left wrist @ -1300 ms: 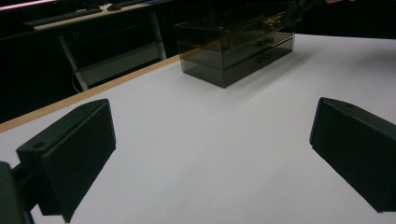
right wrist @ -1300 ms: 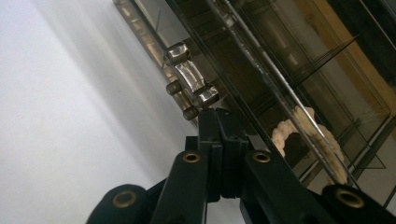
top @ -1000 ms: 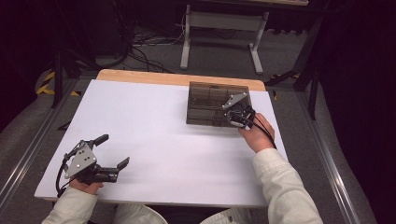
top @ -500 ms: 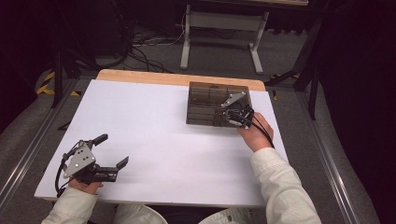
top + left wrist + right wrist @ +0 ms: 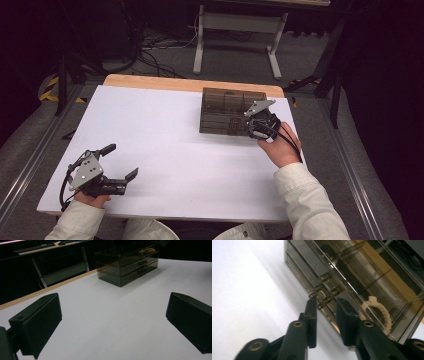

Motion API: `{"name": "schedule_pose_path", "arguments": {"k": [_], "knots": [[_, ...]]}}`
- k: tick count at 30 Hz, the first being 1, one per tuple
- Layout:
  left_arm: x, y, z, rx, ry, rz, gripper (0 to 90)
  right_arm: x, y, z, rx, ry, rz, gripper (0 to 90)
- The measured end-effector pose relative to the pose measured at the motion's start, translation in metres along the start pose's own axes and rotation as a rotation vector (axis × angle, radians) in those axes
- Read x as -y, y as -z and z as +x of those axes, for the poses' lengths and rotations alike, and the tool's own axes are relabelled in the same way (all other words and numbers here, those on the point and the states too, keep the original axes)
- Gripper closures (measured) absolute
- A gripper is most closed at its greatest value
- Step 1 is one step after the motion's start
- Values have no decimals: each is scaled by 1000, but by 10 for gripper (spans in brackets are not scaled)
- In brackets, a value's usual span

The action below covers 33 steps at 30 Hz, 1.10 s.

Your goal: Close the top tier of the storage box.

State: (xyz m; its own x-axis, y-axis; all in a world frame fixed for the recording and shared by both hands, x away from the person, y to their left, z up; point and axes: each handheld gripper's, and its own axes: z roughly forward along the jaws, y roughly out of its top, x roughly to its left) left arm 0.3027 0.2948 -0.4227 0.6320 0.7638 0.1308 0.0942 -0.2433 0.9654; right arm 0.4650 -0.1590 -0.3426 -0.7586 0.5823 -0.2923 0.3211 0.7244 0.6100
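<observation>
Just ahead of the right gripper (image 5: 325, 315) sits the smoked clear drawer box (image 5: 227, 112), its little metal drawer knobs (image 5: 324, 293) lying right beyond the jaw tips. The jaws have just been opening and now stand a modest way apart, with nothing pressed between them; one knob sits at the mouth of the gap, close to the left pad, though I cannot tell whether it touches. My judgement is that the risk lies here — if the gripper pulls away or shifts sideways while a pad catches a knob, the drawer could slide out crooked or the light box could skid or tip on the white surface (image 5: 165, 130). A close made slightly off-line could also clip two neighbouring knobs at once, since they cluster tightly.

Beyond the knobs, inside a drawer compartment, lies a pale beaded ring (image 5: 378, 311), like a bracelet — a sharp tug could jolt it about.

Far off at the near corner of the surface, the left gripper (image 5: 120, 162) rests with its jaws spread wide and holding nothing, the drawer box well ahead of it across bare surface.
</observation>
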Motion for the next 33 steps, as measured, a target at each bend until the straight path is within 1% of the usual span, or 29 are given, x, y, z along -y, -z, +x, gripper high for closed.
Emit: {"name": "schedule_pose_path", "arguments": {"k": [1,3,6,8,10,12,13,14,16,18,21,24,26,28,31,33], "knots": [[0,0,0,0,1,-1,12,0,1,2,3,-9,-5,661],[0,0,0,0,0,-2,12,-1,4,5,2,13,-7,610],[0,-1,0,3,2,-1,12,-2,9,9,-7,18,-24,542],[0,0,0,2,-3,2,12,-2,13,11,-12,19,-48,498],[0,0,0,2,0,-1,12,-2,18,12,-29,16,-70,447],[0,0,0,2,3,-1,12,-1,22,15,-37,4,-102,397],[0,0,0,3,2,-1,12,-1,25,16,-56,-7,-113,377],[-1,0,0,2,-2,-1,12,1,28,18,-64,-16,-132,350],[-1,0,0,2,-1,-2,12,5,36,22,-60,-7,-173,315],[0,0,0,4,2,-1,12,10,41,24,-68,-18,-213,271],[0,1,0,6,-2,0,11,21,47,27,-78,-56,-270,168],[0,2,0,2,0,0,12,32,50,30,-90,-84,-316,105],[0,1,0,3,3,-2,12,39,50,32,-104,-104,-341,78],[0,1,0,3,0,0,12,45,50,34,-112,-116,-354,46],[0,0,0,3,1,0,12,53,49,38,-125,-124,-378,21],[0,0,0,2,0,-1,12,60,48,42,-134,-126,-404,5]]}}
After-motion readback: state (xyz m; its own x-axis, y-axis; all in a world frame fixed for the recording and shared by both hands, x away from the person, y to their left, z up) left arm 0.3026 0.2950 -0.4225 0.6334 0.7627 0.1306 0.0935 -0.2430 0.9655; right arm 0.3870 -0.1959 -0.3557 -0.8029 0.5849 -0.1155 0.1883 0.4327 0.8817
